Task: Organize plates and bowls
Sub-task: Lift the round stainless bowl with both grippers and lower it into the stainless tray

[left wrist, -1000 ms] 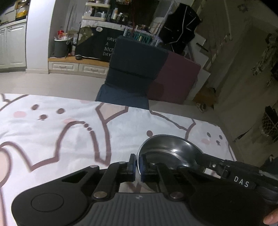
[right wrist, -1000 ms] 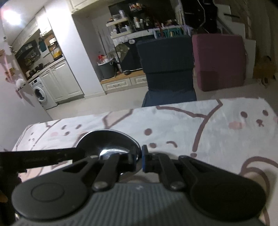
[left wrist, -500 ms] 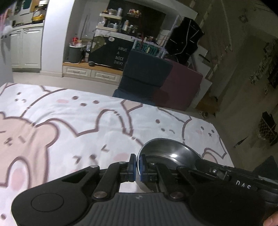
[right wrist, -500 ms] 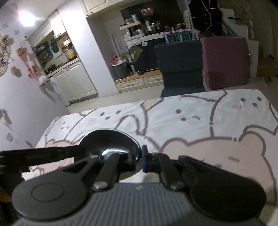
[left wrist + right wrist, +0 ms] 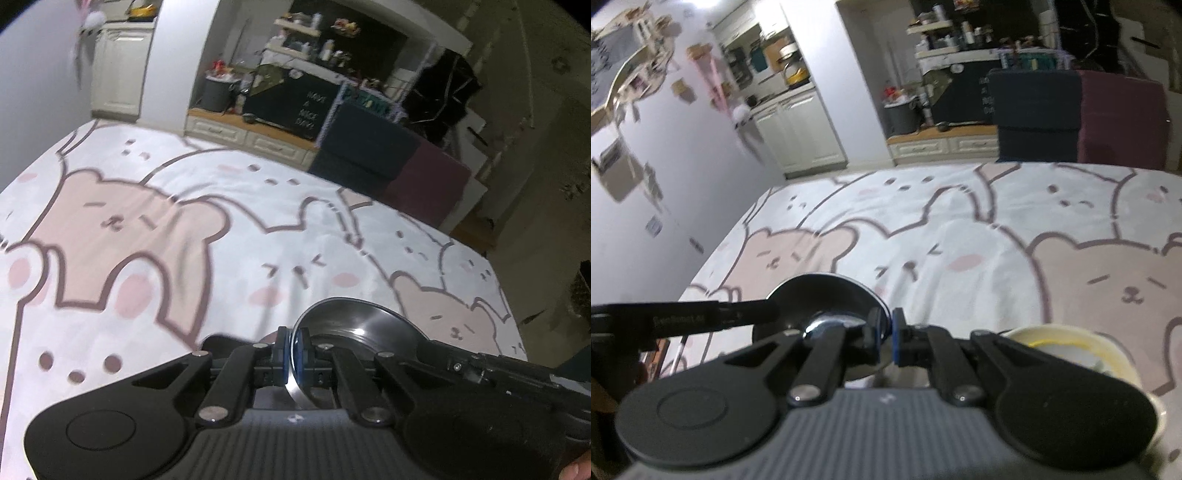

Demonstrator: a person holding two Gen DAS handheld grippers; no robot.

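Glossy metal bowl [image 5: 354,321], cloth tablecloth [image 5: 258,229]

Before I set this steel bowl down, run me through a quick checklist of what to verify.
1. Left hand-held gripper clamped on the steel bowl rim: ok.
2. Right hand-held gripper clamped on the opposite rim: ok.
3. Bowl level between the two grips: cannot tell, the fisheye views distort it.
4. Yellow-rimmed bowl located: ok, low right in the right wrist view, partly hidden behind the gripper.
5. Bear-print tablecloth ahead free of dishes: ok.
6. Gap between the steel bowl and the yellow-rimmed bowl: cannot tell.
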